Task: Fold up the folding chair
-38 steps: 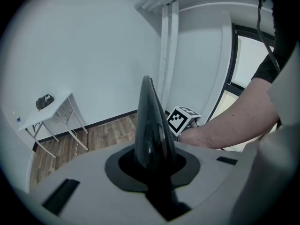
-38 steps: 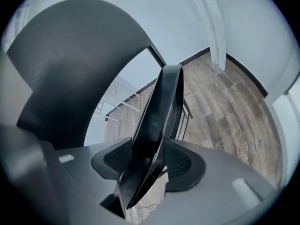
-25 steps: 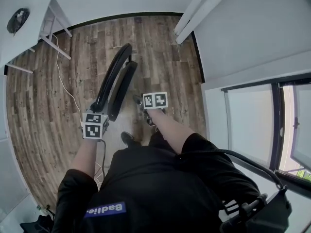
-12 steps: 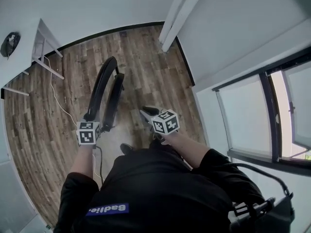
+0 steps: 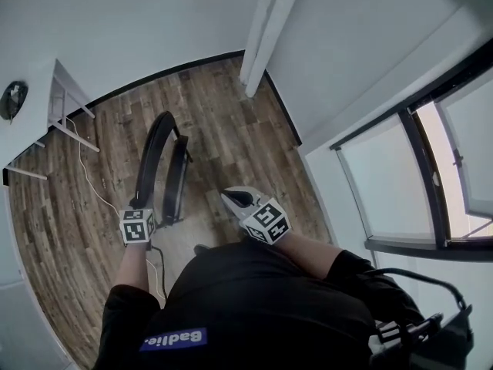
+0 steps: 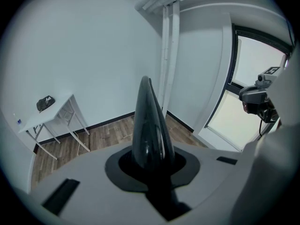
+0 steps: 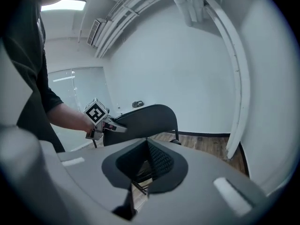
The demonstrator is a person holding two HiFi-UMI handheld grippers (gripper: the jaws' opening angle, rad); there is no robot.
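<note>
The black folding chair stands on the wood floor, its seat swung up close against the backrest. My left gripper is shut on the top edge of the backrest, which fills the gap between its jaws. From the right gripper view that left gripper clamps the rim of the curved backrest. My right gripper hangs in the air to the right of the chair, apart from it. Its jaws have just closed, with nothing between them.
A white table stands by the left wall with a dark object on it. A pale cable trails over the floor beside the chair. A white pipe runs up the far corner. A window lines the right wall.
My right gripper has risen away from the chair and rolled, its jaws coming together. The seat now lies closer to the backrest. The left gripper keeps its hold.
</note>
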